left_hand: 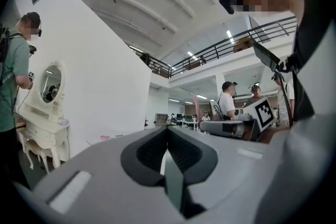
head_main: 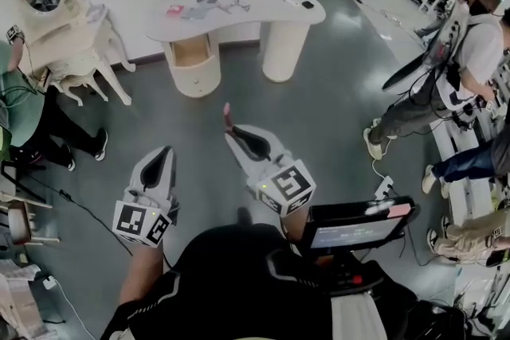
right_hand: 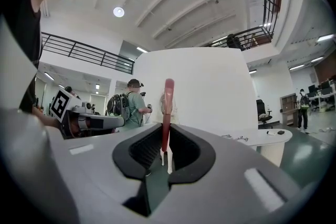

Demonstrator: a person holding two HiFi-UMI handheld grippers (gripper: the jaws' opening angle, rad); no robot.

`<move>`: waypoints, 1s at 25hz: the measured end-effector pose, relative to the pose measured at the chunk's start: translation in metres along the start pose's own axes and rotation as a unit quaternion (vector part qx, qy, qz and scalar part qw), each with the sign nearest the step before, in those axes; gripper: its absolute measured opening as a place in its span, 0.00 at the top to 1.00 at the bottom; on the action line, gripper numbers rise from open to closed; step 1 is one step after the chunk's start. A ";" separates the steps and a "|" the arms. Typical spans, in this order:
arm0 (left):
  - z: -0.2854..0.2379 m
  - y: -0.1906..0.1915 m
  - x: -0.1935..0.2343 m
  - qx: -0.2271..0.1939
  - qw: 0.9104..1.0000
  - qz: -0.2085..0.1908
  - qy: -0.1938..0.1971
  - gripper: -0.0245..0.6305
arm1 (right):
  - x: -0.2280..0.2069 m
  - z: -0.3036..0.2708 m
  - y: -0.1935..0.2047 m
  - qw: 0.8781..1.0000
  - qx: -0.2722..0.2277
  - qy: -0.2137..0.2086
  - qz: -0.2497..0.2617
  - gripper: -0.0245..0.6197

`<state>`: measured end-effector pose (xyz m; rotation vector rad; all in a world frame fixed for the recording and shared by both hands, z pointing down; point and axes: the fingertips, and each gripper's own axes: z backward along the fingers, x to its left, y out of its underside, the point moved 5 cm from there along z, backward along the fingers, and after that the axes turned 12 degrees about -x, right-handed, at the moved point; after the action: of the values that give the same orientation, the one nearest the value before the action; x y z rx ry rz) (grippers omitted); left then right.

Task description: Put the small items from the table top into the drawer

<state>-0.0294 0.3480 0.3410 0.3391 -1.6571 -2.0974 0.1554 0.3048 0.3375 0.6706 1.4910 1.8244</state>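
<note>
A white curved table [head_main: 239, 21] stands ahead across the grey floor. Several small items [head_main: 199, 9] lie on its top, and two dark ones [head_main: 307, 4] sit near its right end. In the table's left pedestal a drawer [head_main: 191, 52] stands open. My right gripper [head_main: 231, 131] is shut on a slender pink item [head_main: 228, 115], which sticks up out of the jaws; the right gripper view shows that pink item [right_hand: 167, 107] with white prongs at its lower end. My left gripper [head_main: 163, 154] is held beside it, shut, with nothing between its jaws [left_hand: 167, 139]. Both grippers are well short of the table.
A white vanity with an oval mirror [head_main: 56, 4] stands at the far left, with a person [head_main: 32, 107] beside it. More people [head_main: 446, 68] stand at the right. A screen on a stand [head_main: 358, 228] is close at my right, and a power strip [head_main: 383, 187] lies on the floor.
</note>
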 end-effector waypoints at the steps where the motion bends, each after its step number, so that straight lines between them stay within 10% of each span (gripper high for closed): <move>1: -0.009 0.002 0.000 0.001 1.000 0.000 0.001 0.96 | -0.009 -0.001 0.000 1.000 0.001 0.000 -0.001 0.89; 25: -0.120 0.029 0.008 0.040 0.999 -0.006 -0.026 0.96 | -0.128 -0.030 0.014 0.999 -0.003 -0.007 -0.033 0.89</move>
<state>0.0232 0.2358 0.3392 0.3236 -1.7763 -2.0683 0.2116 0.1857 0.3484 0.6232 1.4796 1.7706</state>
